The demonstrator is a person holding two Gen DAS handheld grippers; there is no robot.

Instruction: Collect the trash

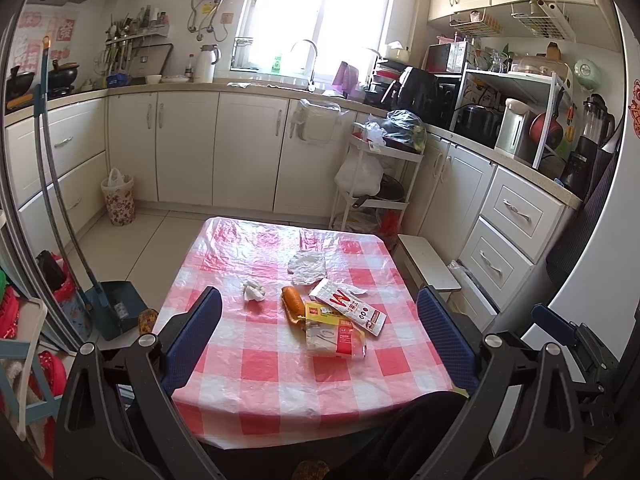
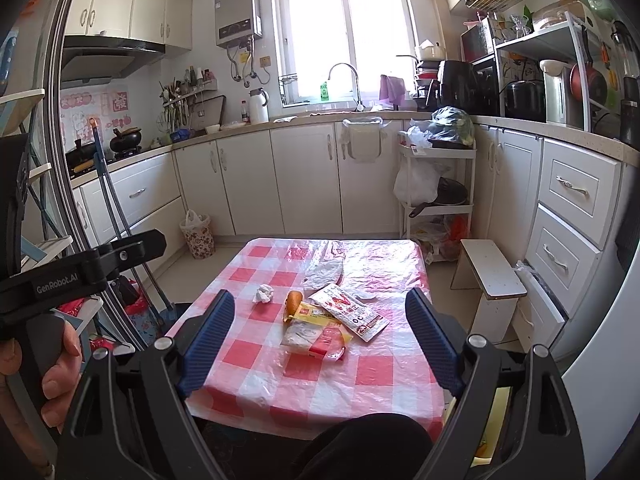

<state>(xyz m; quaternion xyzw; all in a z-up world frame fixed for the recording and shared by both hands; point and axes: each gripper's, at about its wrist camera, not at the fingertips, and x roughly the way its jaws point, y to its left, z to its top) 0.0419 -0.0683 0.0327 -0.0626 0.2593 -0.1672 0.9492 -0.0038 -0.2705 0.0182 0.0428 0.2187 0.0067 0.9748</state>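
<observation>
Trash, uncollected, all on the checked-cloth counter (image 1: 280,380): crumpled tissue (image 1: 253,291); orange peel-like scrap (image 1: 293,300) touching a yellow-red wrapper (image 1: 334,336), which is overlapped by a white-red sachet (image 1: 347,305); flattened clear bag (image 1: 306,267) farther back. Nothing appears gathered yet, so the task looks to be at its start. Left gripper (image 1: 320,340): jaws spread, nothing between them, short of the pile. Right gripper (image 2: 320,340): jaws spread, likewise empty. Floral bin (image 1: 118,200) on the floor, well apart, a likely destination. Unclear: print on the packets; the counter's near edge, cut off by a dark shape; the bin's contents.
</observation>
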